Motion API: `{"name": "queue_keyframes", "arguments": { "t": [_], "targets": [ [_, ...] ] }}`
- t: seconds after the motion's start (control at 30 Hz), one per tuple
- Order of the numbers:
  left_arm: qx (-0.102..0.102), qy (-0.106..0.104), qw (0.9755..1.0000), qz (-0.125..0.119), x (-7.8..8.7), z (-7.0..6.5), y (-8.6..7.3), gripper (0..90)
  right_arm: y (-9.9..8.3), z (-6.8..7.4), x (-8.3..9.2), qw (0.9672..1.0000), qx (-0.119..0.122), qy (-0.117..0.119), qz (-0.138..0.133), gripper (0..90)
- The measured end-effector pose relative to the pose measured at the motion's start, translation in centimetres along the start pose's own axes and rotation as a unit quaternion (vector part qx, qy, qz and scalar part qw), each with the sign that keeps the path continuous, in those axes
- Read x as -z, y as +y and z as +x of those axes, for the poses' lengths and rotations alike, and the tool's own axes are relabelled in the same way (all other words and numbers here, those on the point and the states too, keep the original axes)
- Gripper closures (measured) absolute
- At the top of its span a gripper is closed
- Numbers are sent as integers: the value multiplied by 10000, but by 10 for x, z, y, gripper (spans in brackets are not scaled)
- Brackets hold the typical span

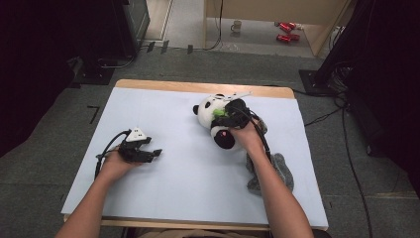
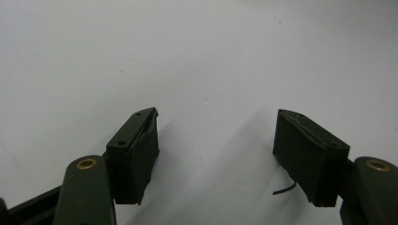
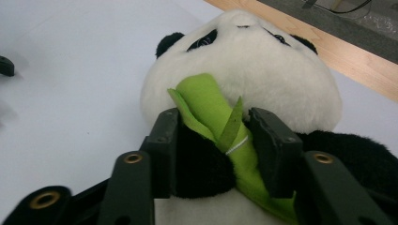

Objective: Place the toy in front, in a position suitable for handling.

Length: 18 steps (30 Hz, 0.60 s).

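A black-and-white panda plush [image 1: 208, 106] lies on its back at the far middle of the white table cover [image 1: 188, 188]. It holds a green bamboo shoot [image 3: 202, 98] at its chest. In the right gripper view the panda's head [image 3: 253, 61] is close ahead. My right gripper [image 3: 213, 140] is shut on the plush: one pad presses its black paw [image 3: 202, 168], the other the green shoot. In the high view the right gripper [image 1: 225, 115] sits on top of the panda. My left gripper [image 1: 156, 152] rests near the left of the table, and its jaws [image 2: 216, 145] stand open over bare white cover.
A grey plush or cloth [image 1: 283, 171] lies on the table under the right forearm. The table's wooden far edge [image 1: 198, 87] runs just behind the panda. On the floor beyond are a mug [image 1: 236, 26], red cans [image 1: 286, 30] and cables [image 1: 346, 148].
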<state>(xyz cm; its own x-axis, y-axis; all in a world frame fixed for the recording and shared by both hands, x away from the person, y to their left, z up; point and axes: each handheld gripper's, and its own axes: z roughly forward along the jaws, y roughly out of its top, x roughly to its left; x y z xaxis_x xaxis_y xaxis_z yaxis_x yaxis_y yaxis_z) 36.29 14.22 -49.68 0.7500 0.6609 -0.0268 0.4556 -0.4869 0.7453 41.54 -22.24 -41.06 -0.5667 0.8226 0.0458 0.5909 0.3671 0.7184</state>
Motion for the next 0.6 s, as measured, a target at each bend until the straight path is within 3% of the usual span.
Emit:
{"name": "queue_keyframes", "arguments": {
  "t": [0.17, 0.3, 0.37, 0.4, 0.43, 0.6],
  "targets": [
    [7, 0, 10000, -3, 0, 0, 0, 313, 0, -3, 1, 9999, -62, 125, 14, 690],
    [37, -2, 10000, -15, 0, 1, 0, 321, 1, -2, 3, 9998, -29, 207, -30, 713],
    [59, -6, 10000, -19, 1, 2, 0, 329, 3, 3, 7, 9994, 233, 221, -83, 719],
    [83, -16, 10000, -29, 1, 2, 0, 329, 3, 3, 7, 9994, 233, 221, -83, 719],
    [118, -31, 9999, -37, 1, 2, 0, 332, 4, 6, 9, 9989, 359, 285, -122, 720],
    [175, -33, 9998, -46, 1, 3, 0, 340, 11, 13, 20, 9952, 427, 830, -298, 720]
  ]
}}
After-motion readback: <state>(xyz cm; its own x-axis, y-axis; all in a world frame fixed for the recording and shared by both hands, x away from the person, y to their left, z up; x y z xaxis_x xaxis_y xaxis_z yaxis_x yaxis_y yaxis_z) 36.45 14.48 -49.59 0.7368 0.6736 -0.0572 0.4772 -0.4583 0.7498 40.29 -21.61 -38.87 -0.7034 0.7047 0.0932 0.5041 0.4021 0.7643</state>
